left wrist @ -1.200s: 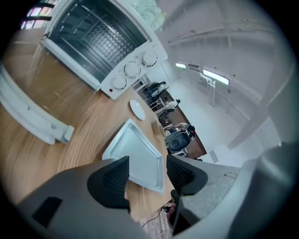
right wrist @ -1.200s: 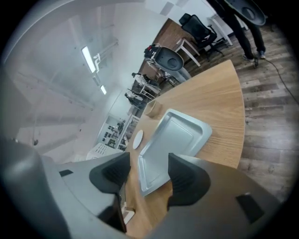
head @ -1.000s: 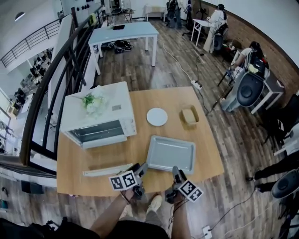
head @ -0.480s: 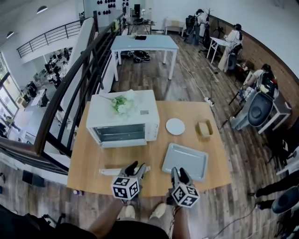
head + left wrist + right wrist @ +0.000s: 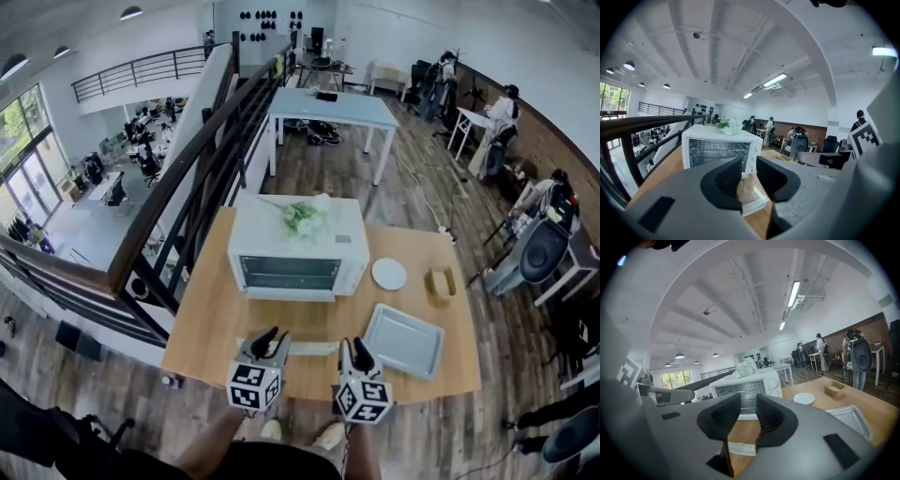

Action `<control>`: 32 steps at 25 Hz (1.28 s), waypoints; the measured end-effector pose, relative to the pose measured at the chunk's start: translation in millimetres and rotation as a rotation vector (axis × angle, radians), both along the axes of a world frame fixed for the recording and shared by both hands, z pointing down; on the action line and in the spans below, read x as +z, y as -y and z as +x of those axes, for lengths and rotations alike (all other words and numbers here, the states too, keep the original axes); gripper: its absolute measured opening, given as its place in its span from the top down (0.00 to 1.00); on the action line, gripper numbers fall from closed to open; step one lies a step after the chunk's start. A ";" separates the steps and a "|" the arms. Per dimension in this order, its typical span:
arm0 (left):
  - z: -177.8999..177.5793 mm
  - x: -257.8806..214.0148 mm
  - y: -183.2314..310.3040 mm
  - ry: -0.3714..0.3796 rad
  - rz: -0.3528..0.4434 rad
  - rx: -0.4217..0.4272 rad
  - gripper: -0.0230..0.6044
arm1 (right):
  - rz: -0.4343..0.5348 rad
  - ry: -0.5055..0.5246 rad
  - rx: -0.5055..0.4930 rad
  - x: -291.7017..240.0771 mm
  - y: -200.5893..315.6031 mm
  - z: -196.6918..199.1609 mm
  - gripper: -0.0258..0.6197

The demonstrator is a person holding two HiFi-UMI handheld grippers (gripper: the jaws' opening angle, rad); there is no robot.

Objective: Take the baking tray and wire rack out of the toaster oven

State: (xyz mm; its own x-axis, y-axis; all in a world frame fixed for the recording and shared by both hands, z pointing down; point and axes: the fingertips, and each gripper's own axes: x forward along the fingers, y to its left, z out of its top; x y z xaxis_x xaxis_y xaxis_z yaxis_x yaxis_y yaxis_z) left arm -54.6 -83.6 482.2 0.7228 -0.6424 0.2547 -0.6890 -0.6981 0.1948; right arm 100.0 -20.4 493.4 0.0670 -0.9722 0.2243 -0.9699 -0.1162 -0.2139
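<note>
Both grippers have come up and back from the front edge of the baking tray [image 5: 403, 339], and their jaws have just been closing with nothing between them. The left gripper [image 5: 269, 337] and right gripper [image 5: 352, 349] now sit side by side over the near edge of the table [image 5: 211, 319], each with a narrow gap between its pads and no load.

Both point roughly level toward the toaster oven [image 5: 298, 251], which stands straight ahead across the table with its glass door apparently shut. Just under and between the two grippers lies a pale flat strip [image 5: 309, 349], its long axis running left to right along the near edge. It may be the wire rack, but I cannot tell.

The tray is already out, resting flat on the table ahead and to the right of the right gripper, which is much the nearer of the two. Its long axis runs across the table, slightly skewed. Further back sit a white plate [image 5: 388, 274] and a small box [image 5: 438, 281], well apart from both grippers.
</note>
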 end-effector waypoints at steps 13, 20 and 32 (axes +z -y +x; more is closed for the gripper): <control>-110.2 -17.5 -2.4 0.017 0.079 -0.107 0.95 | 0.074 -0.097 -0.142 -13.3 24.2 -125.4 0.96; -130.2 -17.5 1.2 0.018 0.094 -0.117 0.96 | 0.076 -0.119 -0.166 -12.9 29.7 -149.4 0.96; -122.0 -11.5 5.0 0.028 0.094 -0.102 0.96 | 0.064 -0.121 -0.143 -9.4 29.3 -141.1 0.96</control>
State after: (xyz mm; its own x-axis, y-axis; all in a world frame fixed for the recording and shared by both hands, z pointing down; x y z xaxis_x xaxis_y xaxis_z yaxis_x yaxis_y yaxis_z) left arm -176.6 -88.6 470.7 0.6460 -0.7342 0.2089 -0.7616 -0.6383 0.1115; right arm -41.1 -49.7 484.0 -0.0505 -0.9858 0.1599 -0.9946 0.0351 -0.0976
